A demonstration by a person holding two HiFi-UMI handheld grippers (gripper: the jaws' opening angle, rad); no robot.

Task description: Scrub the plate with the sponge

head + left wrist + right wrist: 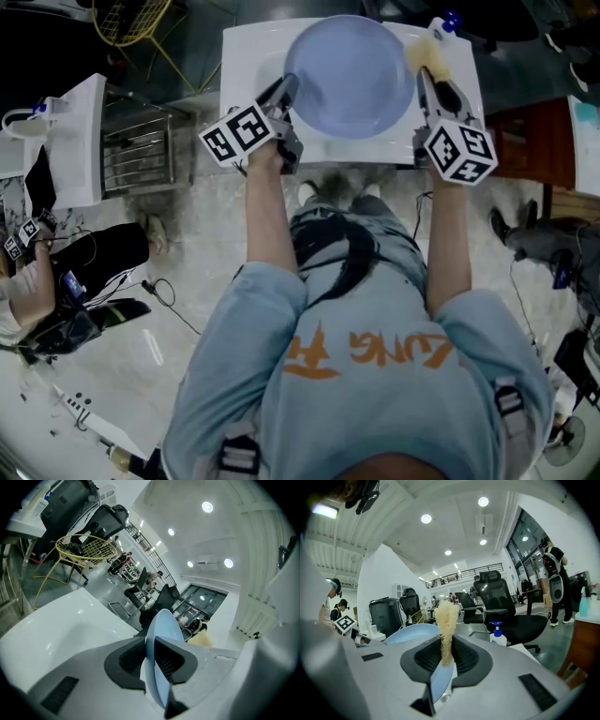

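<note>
The left gripper (153,656) holds the blue plate (349,75) by its rim, jaws narrow on the edge, above the white sink (242,56). The right gripper (446,656) is clamped on a yellow fibrous sponge (446,616), just beside the plate's right rim; I cannot confirm contact. Scrubbing seems about to begin: the sponge must next press on the plate's face and rub.

- Pale marbled floor (187,272) with black cables (173,305) lying across it.
- White basin counter (246,56), with a metal rack (136,155) on one side and a reddish wooden cabinet (530,141) on the other.
- Yellow wire chair (86,550) and black office chairs (499,597) (high-backed, several).
- White ceiling with round recessed lights (425,518), tall windows (529,545) and a railed mezzanine (473,570).
</note>
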